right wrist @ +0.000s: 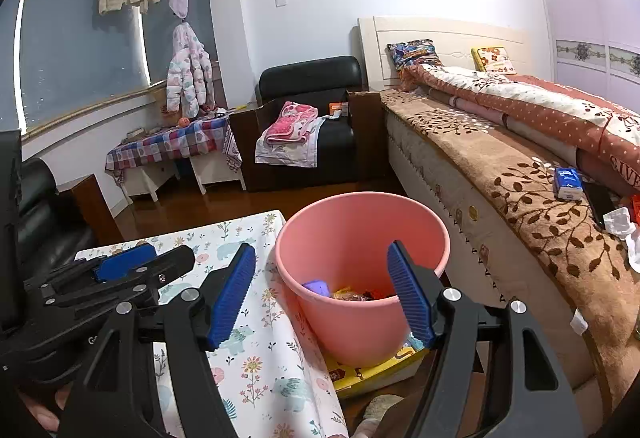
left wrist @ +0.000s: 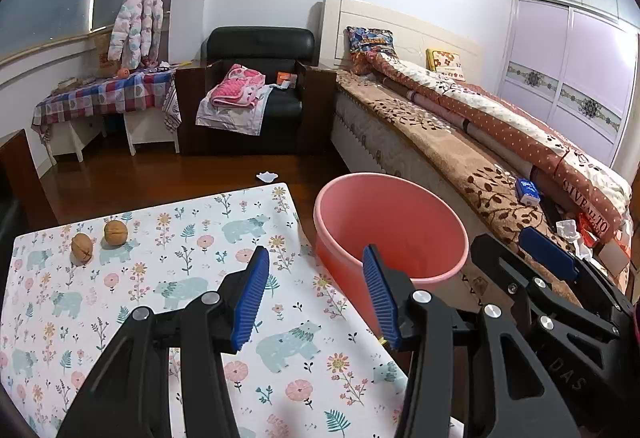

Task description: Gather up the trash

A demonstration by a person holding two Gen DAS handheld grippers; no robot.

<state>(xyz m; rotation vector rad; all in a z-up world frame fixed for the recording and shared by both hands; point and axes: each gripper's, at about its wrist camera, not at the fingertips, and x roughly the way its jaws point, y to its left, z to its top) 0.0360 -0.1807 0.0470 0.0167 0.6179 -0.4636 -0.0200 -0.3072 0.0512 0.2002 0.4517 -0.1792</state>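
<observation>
A pink bin stands on the floor between the table and the bed; in the right wrist view the pink bin holds several wrappers. Two walnuts lie on the floral tablecloth at the far left. My left gripper is open and empty, above the table's right edge beside the bin. My right gripper is open and empty, above the bin's near rim; it also shows in the left wrist view. The left gripper also shows in the right wrist view.
A bed runs along the right with a tissue pack and crumpled paper on it. A black armchair with clothes stands at the back. A white scrap lies on the wooden floor. A yellow box lies under the bin.
</observation>
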